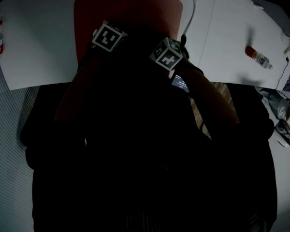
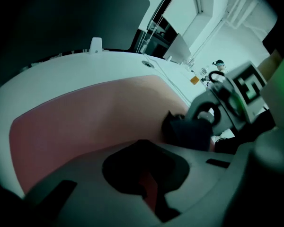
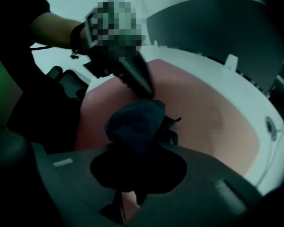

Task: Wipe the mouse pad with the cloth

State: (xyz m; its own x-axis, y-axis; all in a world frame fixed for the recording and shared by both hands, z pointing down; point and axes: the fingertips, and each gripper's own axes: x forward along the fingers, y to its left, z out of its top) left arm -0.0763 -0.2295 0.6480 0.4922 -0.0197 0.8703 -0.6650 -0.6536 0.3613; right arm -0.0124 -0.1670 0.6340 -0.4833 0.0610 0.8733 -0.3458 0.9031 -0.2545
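Just past the near edge of the desk (image 1: 38, 42), the right hand-held gripper (image 3: 127, 193) is pinching a bunched dark cloth (image 3: 135, 122) and seemingly pressing it onto the red mouse pad (image 1: 128, 8) to wipe it. Just beside it, the left hand-held gripper (image 2: 149, 193), jaws pressed together and empty, is pointing down at the pad, probably steadying it. The pad is stretching toward the far edge.

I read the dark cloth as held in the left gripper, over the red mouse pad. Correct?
Wrong on one point: the dark cloth is clamped in the right gripper, not the left. The right gripper view shows it bunched between those jaws. It is over the red mouse pad, as you said. The left gripper has no cloth between its jaws.
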